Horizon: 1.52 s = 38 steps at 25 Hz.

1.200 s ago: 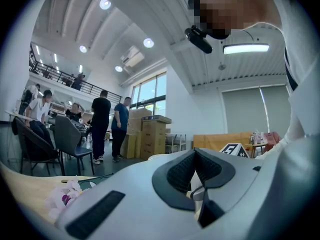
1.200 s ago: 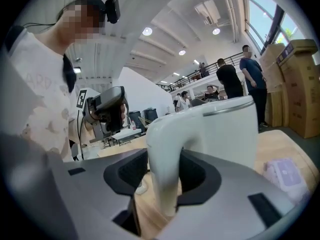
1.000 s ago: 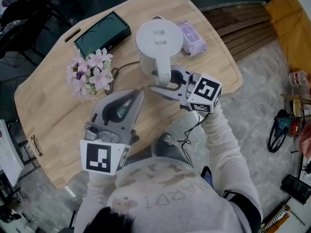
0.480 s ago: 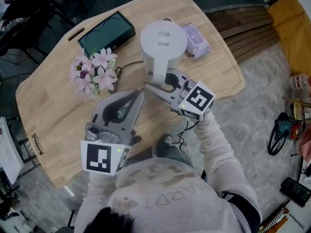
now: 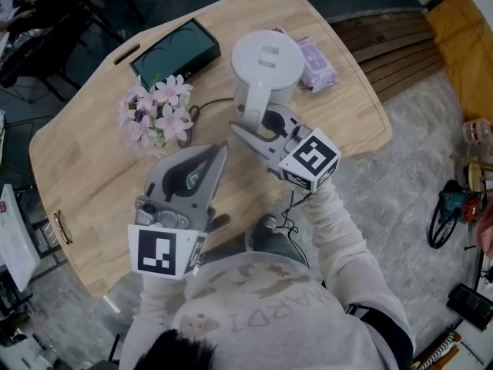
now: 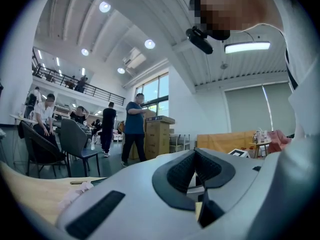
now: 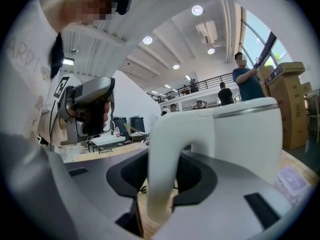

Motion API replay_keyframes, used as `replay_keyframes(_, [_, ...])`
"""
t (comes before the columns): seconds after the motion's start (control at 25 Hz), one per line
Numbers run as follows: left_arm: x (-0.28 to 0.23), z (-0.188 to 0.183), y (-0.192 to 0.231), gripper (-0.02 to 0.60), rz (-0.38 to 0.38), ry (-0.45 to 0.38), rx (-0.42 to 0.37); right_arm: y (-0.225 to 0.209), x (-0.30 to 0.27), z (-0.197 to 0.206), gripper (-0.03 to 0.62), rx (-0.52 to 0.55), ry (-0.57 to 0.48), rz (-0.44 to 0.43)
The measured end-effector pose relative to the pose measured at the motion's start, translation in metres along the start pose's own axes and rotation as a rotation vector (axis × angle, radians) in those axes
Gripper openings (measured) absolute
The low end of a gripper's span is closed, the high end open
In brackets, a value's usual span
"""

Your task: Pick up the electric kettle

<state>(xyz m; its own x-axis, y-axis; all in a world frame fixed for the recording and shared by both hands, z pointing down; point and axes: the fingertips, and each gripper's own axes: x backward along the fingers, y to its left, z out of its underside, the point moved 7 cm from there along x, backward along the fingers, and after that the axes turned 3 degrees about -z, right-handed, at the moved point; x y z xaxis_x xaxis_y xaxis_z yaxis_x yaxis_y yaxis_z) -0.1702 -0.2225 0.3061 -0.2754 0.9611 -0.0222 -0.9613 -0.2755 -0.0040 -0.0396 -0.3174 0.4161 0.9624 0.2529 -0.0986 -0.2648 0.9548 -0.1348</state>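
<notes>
Right gripper point(image 5: 254, 123) has its two jaws closed on the curved white handle point(image 5: 254, 106) of the white cylindrical electric kettle point(image 5: 266, 56). In the right gripper view the handle point(image 7: 167, 149) stands upright between the dark pads, which press it from both sides low on its arch. The kettle stands toward the far side of the pale wooden tabletop point(image 5: 100, 168). Whether its foot has left the wood I cannot tell. Just beside it on the left lies a bunch of pink artificial flowers point(image 5: 154, 114), and a thin black cord point(image 5: 208, 106) runs from the kettle's foot toward them. A dark green flat box point(image 5: 173, 52) lies beyond the flowers, and a lilac plastic packet point(image 5: 316, 62) lies close to the kettle's right.

The left gripper point(image 5: 219, 154) hangs above the near part of the tabletop with its jaws together and nothing between them. Its own view looks out over the room.

The step in hand looks like the lift. Done well, it likely calls for a firm squeeze, since the body hangs off to one side of the handle and would tend to tip away from the gripper. A straight rise with the lid level seems safest. The cord may drag or snag on the flowers, so a slow start would show any pull early.
</notes>
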Motion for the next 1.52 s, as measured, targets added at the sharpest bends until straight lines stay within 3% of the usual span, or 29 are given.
replay_keyframes(0.36, [0.009, -0.008, -0.001, 0.000, 0.006, -0.029, -0.007, 0.025, 0.017, -0.025, 0.135, -0.023, -0.028, -0.011])
replay_keyframes(0.6, [0.019, -0.021, -0.020, 0.000, 0.032, -0.067, -0.014, 0.060, 0.045, -0.061, 0.140, 0.033, -0.073, -0.023])
replay_keyframes(0.92, [0.044, -0.043, -0.056, 0.000, 0.071, -0.142, -0.017, 0.106, 0.101, -0.101, 0.141, 0.079, -0.146, 0.026])
replay_keyframes(1.52, [0.114, -0.060, -0.125, 0.000, 0.101, -0.212, -0.030, 0.191, 0.181, -0.111, 0.143, 0.142, -0.196, 0.081])
